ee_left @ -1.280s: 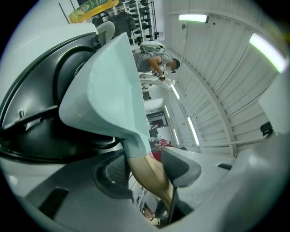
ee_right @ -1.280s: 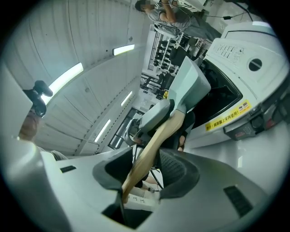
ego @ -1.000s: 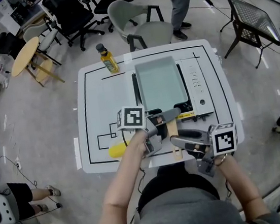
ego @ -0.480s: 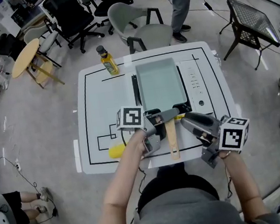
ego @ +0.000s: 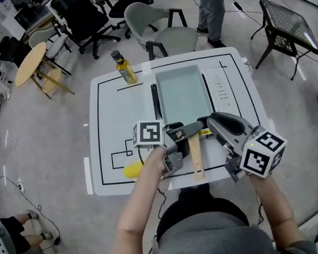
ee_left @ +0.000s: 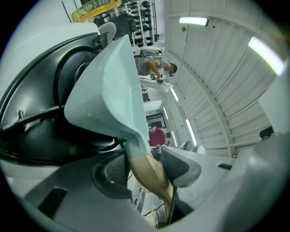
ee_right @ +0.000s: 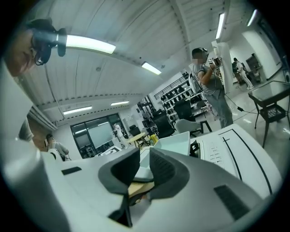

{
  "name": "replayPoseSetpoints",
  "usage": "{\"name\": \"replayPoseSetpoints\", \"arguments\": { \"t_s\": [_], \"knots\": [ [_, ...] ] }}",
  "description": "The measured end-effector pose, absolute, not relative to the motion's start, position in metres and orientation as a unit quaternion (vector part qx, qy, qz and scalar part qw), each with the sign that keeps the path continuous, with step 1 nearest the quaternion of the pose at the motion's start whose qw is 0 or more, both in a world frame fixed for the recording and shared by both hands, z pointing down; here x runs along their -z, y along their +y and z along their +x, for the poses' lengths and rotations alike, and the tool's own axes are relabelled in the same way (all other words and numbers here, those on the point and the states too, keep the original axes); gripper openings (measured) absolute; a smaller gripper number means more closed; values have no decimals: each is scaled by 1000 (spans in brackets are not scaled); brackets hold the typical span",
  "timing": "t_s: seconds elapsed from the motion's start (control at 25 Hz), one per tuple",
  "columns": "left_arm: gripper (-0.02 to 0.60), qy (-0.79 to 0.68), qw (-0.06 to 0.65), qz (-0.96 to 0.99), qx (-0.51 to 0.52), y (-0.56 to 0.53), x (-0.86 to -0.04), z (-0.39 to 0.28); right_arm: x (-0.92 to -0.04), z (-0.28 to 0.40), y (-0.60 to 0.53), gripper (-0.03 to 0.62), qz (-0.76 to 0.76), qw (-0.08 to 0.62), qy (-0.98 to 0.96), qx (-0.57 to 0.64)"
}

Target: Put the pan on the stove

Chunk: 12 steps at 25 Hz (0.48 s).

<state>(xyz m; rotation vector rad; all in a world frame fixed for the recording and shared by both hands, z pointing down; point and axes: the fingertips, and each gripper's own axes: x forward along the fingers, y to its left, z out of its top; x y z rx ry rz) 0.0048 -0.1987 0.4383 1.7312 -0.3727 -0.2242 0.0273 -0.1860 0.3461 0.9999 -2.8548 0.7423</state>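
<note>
Pan (ego: 181,94) sits over the stove (ego: 221,89) at mid-bench (ego: 113,109), its wooden handle (ego: 197,158) sticking out toward me. Left gripper (ego: 191,132) is clamped across that handle close to the pan body, pads on the wood. Right gripper (ego: 216,120) hangs beside the stove's near right corner; its jaws have just been closing to a narrow gap with nothing in it. My read: a stiff pan, front-heavy on a smooth handle. Gripping near the body should limit droop and twist.
</note>
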Motion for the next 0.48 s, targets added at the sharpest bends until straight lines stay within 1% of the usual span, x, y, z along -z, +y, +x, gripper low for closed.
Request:
{"name": "replayPoseSetpoints", "arguments": {
  "t_s": [0.08, 0.24, 0.48],
  "knots": [
    [192, -164, 629, 753, 105, -198, -437, 2, -342, 27, -187, 59, 327, 12, -917, -227],
    [193, -167, 632, 748, 115, -194, -437, -2, -338, 31, -190, 6, 339, 16, -918, -205],
    [193, -174, 628, 748, 123, -191, -435, -9, -336, 33, -195, 5, 349, 26, -918, -187]
  ]
}}
